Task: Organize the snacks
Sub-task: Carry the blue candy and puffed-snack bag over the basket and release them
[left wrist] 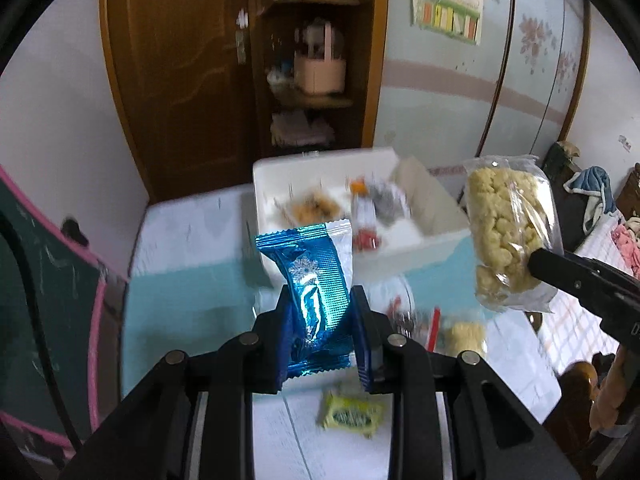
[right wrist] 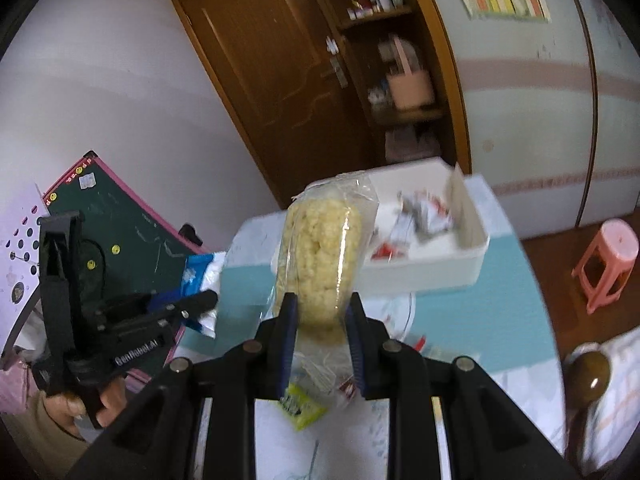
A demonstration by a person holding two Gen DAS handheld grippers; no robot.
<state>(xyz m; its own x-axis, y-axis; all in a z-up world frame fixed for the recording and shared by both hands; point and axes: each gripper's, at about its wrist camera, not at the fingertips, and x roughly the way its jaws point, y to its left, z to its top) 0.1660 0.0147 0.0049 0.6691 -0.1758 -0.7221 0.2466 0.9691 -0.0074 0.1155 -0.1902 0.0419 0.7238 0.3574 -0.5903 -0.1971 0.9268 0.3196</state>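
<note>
The left hand-held gripper (left wrist: 320, 320) was closed on a blue foil snack packet (left wrist: 310, 280), and the right hand-held gripper (right wrist: 320, 320) was closed on a clear bag of puffed rice cake (right wrist: 320, 256). Both packets were in the air above the worktop (left wrist: 192, 264), in front of the white storage box (left wrist: 408, 248). In the box some small snacks already lay, so I judge that the sorting was partly done. These two packets were not yet inside. On the worktop, a yellow-green candy packet (left wrist: 352, 418) and a few wrapped pieces (left wrist: 416, 320) beside it were left to put away; their kind was too blurred to tell.
</note>
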